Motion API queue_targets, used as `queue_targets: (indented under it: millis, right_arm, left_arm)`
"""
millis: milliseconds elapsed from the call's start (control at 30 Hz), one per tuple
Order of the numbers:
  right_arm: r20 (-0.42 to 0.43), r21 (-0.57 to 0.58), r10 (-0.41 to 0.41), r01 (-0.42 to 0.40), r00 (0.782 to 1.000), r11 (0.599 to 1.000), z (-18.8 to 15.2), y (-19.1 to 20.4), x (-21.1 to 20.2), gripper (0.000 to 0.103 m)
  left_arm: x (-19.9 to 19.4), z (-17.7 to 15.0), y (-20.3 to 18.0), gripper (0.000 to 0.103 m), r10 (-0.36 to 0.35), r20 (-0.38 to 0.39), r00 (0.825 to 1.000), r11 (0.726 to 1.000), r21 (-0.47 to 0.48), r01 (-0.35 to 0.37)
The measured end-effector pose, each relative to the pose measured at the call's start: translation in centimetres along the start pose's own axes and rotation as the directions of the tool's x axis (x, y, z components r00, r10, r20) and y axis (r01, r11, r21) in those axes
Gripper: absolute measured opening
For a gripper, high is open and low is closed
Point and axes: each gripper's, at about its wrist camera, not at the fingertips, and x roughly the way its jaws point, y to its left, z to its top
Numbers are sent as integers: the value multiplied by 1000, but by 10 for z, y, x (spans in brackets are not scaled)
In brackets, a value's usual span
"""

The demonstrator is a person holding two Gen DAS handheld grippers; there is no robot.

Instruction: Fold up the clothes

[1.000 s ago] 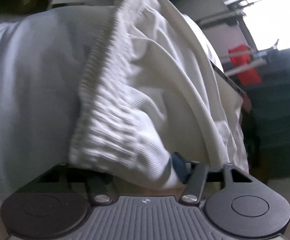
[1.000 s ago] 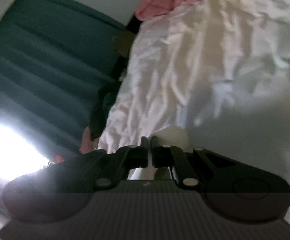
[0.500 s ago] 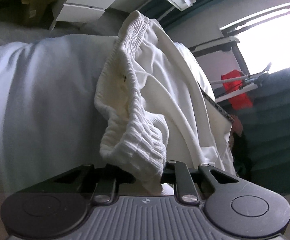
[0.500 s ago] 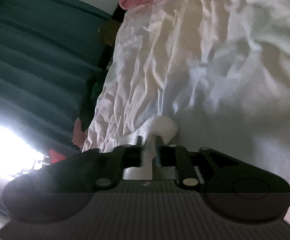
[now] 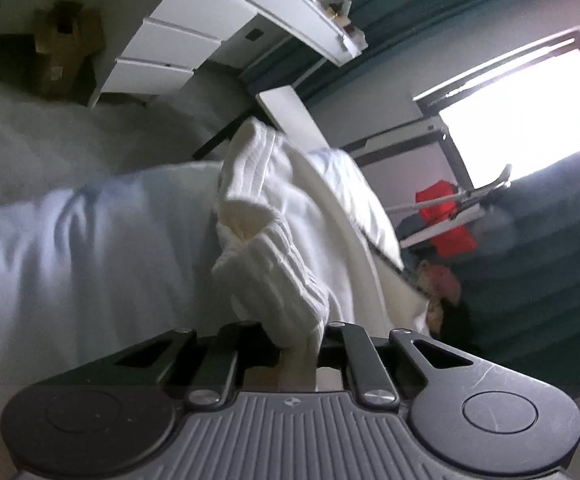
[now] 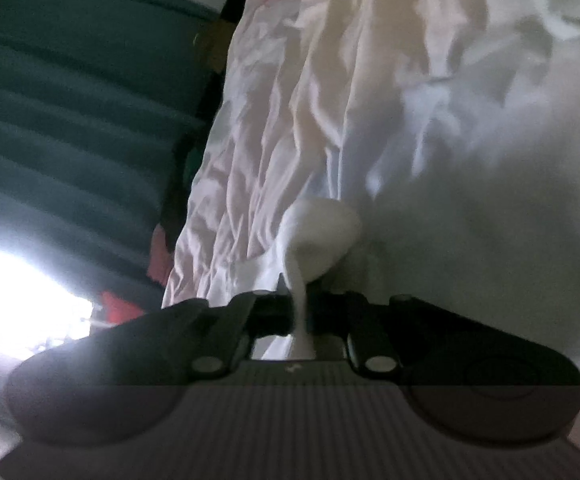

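A: White ribbed waistband of the white garment is pinched in the left tongs, which have just clamped onto it; they're angled downward over the bed, with the garment draped on it.

B: And the right tongs?

A: Also tilted down, just closed on a thin white fold that bunches up right ahead of them, over the wrinkled sheet.

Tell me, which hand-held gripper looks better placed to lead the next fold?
Left, probably: the left hand-held gripper pinches the white garment's thick ribbed waistband, while the right hand-held gripper holds only a thin fold.
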Motion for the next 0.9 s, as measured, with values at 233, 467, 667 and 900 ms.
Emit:
queue_targets:
  millis: [233, 467, 667, 900]
  right_arm:
    - [217, -169, 12, 25, 976, 985, -4, 34, -87, 7]
    - [256, -89, -355, 387, 899, 918, -10, -1, -142, 7]
    - [158, -60, -456, 470, 876, 881, -11, -19, -133, 11]
    - [256, -69, -409, 439, 876, 896, -7, 1, -153, 71]
  left_arm:
    - [-30, 6, -5, 10, -6, -18, 1000, 1000, -9, 5]
    - [-30, -4, 12, 10, 111, -73, 991, 989, 107, -103]
    - [-15, -16, 20, 18, 232, -108, 967, 940, 279, -194]
    - [-62, -40, -17, 72, 264, 91, 960, 840, 468, -275]
